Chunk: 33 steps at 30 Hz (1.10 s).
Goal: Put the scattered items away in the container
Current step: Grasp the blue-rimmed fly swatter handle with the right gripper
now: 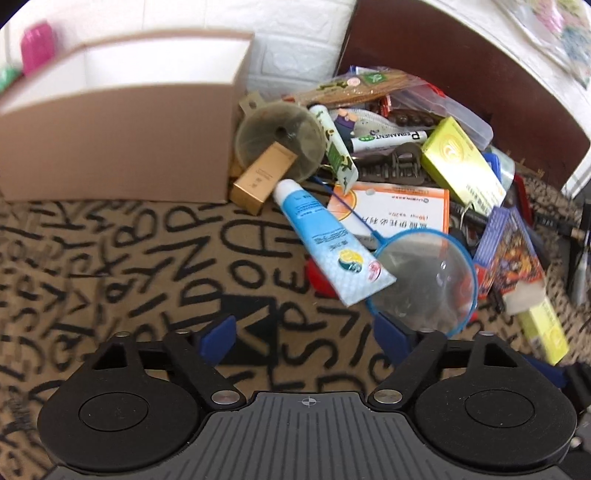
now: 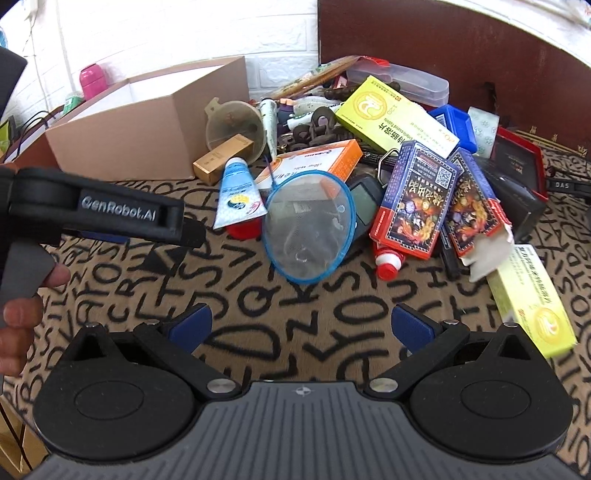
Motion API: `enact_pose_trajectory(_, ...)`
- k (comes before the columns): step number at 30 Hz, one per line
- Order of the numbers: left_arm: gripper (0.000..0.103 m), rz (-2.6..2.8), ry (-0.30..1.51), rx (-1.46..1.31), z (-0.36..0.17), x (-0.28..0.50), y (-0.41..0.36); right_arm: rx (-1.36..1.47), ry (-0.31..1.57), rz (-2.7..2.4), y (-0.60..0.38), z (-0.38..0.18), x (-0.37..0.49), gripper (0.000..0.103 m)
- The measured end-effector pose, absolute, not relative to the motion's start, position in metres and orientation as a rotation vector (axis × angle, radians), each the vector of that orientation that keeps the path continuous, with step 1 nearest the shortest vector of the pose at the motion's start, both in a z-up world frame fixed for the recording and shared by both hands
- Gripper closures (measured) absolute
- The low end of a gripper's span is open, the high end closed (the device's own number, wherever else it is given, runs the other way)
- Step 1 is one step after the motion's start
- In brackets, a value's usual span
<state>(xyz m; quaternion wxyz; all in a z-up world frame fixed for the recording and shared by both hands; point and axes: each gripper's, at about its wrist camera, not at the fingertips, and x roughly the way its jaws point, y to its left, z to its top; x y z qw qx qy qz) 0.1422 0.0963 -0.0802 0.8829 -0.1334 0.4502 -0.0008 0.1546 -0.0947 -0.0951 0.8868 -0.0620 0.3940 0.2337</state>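
A pile of scattered items lies on the letter-patterned cloth. A blue-and-white tube [image 1: 325, 243] [image 2: 238, 194] lies at its near edge, beside a blue-rimmed net scoop [image 1: 424, 280] [image 2: 308, 229], a gold box [image 1: 262, 179] [image 2: 221, 158], an orange-and-white medicine box [image 1: 399, 210] [image 2: 314, 158] and a funnel [image 1: 280, 140] [image 2: 236, 123]. The open cardboard box [image 1: 122, 144] [image 2: 147, 125] stands to the left. My left gripper [image 1: 306, 336] is open and empty, just short of the tube; it also shows from the side in the right wrist view [image 2: 192, 230]. My right gripper [image 2: 301, 325] is open and empty, short of the net.
Yellow-green boxes [image 2: 395, 118] [image 2: 532, 299], two dark-blue card boxes [image 2: 417, 199], a clear plastic case [image 2: 402, 83] and a black-and-red box [image 2: 517, 173] fill the right side. A brown board [image 2: 443, 48] and white brick wall [image 2: 184, 33] stand behind. A pink bottle [image 2: 92, 79] stands behind the cardboard box.
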Motion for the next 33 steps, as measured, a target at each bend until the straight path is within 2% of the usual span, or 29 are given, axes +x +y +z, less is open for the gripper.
enact_pose_trajectory(5, 0.022, -0.053, 0.934, -0.292, -0.088, 0.163, 0.091, -0.136, 0.783, 0.477, -0.09, -0.103, 0.173, 0.004)
enact_pose_trajectory(10, 0.03, -0.11, 0.937, -0.298, -0.092, 0.179, 0.089, -0.148, 0.77, 0.477, -0.082, -0.111, 0.191, 0.015)
enact_pose_trajectory(11, 0.037, -0.12, 0.936, -0.297, -0.093, 0.181, 0.089, -0.148, 0.767, 0.478, -0.081, -0.112, 0.193, 0.017)
enact_pose_trajectory(12, 0.048, -0.127, 0.937, -0.295, -0.095, 0.183, 0.09, -0.146, 0.764, 0.481, -0.08, -0.113, 0.195, 0.022)
enact_pose_trajectory(13, 0.054, -0.133, 0.944, -0.297, -0.096, 0.185, 0.091, -0.144, 0.763, 0.484, -0.079, -0.113, 0.196, 0.029)
enact_pose_trajectory(14, 0.056, -0.134, 0.951, -0.31, -0.097, 0.185, 0.094, -0.143, 0.767, 0.489, -0.078, -0.113, 0.197, 0.033)
enact_pose_trajectory(16, 0.053, -0.117, 0.942, -0.332, -0.095, 0.182, 0.1, -0.132, 0.767, 0.503, -0.078, -0.111, 0.196, 0.059)
enact_pose_trajectory(17, 0.047, -0.095, 0.932, -0.332, -0.093, 0.178, 0.103, -0.129, 0.758, 0.508, -0.078, -0.109, 0.193, 0.062)
enact_pose_trajectory(18, 0.043, -0.076, 0.922, -0.327, -0.091, 0.174, 0.107, -0.135, 0.746, 0.509, -0.078, -0.107, 0.19, 0.072)
enact_pose_trajectory(19, 0.043, -0.064, 0.914, -0.323, -0.088, 0.17, 0.11, -0.144, 0.731, 0.51, -0.078, -0.104, 0.186, 0.089)
enact_pose_trajectory(20, 0.043, -0.058, 0.909, -0.325, -0.085, 0.166, 0.115, -0.144, 0.719, 0.524, -0.079, -0.102, 0.183, 0.095)
enact_pose_trajectory(22, 0.043, -0.058, 0.907, -0.346, -0.08, 0.157, 0.124, -0.129, 0.715, 0.562, -0.078, -0.096, 0.177, 0.1)
enact_pose_trajectory(25, 0.042, -0.071, 0.896, -0.38, -0.071, 0.139, 0.132, -0.159, 0.693, 0.624, -0.068, -0.087, 0.162, 0.1)
enact_pose_trajectory(30, 0.026, -0.098, 0.868, -0.398, -0.053, 0.103, 0.137, -0.239, 0.685, 0.761, -0.045, -0.081, 0.126, 0.1)
enact_pose_trajectory(33, 0.021, -0.11, 0.858, -0.378, -0.047, 0.082, 0.136, -0.276, 0.689, 0.84, -0.034, -0.081, 0.103, 0.099)
